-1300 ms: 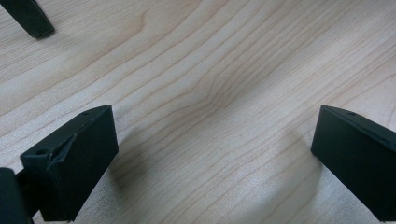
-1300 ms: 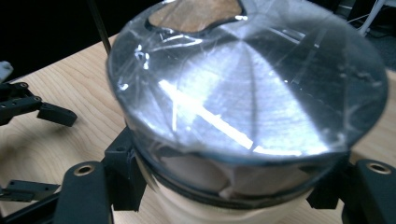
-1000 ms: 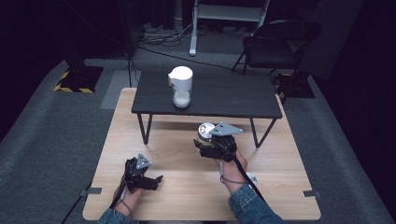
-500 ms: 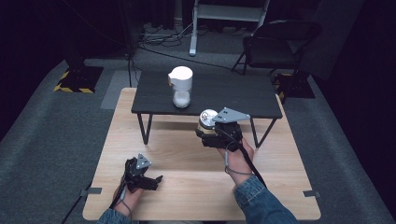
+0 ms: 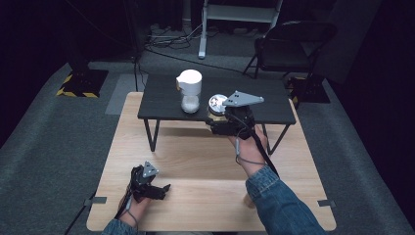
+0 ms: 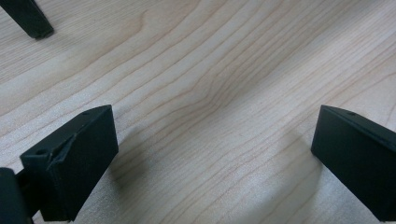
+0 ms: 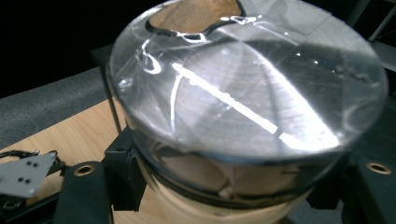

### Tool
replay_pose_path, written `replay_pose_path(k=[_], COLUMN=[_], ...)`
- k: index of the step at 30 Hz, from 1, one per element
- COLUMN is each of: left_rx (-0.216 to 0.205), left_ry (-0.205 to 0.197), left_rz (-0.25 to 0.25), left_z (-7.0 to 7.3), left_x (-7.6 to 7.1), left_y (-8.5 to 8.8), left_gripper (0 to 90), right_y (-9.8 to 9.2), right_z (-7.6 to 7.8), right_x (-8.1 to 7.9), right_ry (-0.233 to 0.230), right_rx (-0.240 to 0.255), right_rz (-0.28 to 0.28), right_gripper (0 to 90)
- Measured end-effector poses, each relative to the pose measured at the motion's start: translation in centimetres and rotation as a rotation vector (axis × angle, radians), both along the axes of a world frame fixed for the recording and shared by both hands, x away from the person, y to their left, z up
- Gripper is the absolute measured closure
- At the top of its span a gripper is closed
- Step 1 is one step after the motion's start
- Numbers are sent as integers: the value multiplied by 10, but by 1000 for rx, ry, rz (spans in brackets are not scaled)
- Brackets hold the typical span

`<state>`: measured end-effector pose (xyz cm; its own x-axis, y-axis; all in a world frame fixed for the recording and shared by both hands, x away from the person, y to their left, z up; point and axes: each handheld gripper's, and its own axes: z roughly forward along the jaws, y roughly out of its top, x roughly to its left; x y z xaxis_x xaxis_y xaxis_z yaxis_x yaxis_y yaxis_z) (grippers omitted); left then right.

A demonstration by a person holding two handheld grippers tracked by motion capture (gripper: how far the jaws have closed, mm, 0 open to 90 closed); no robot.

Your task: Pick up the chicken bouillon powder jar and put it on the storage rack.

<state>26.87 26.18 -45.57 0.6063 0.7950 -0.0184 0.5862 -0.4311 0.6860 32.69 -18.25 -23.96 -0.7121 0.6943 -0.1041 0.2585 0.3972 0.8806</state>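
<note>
Two hand-held grippers, the left hand-held gripper (image 5: 164, 188) and the right hand-held gripper (image 5: 215, 115), one lidded jar (image 5: 217, 103), one white grinder (image 5: 189, 91), one black low table (image 5: 161, 100), one wooden surface (image 5: 195, 161), and one folding chair (image 5: 288, 41).

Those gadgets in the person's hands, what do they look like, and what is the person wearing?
Each gripper, left and right, is a black boxy tool with two blocky black jaws, a grey three-cornered plate on top and a dark cable trailing back along the forearm. The person wears blue denim sleeves.
</note>
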Motion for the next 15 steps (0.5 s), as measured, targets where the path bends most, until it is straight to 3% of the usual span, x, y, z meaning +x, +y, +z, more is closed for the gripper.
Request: replay_pose_path(k=[8,15], left_rx=[1,1], left_ry=[0,-1], left_rz=[0,1], left_z=[0,0], left_x=[0,0], left_y=[0,0], left_gripper=[5,5], right_y=[5,8], right_z=[14,11], right_x=[23,42], right_ry=[-6,5], right_rx=[-10,-16], right_rz=[-43,-86], right_gripper=[306,306])
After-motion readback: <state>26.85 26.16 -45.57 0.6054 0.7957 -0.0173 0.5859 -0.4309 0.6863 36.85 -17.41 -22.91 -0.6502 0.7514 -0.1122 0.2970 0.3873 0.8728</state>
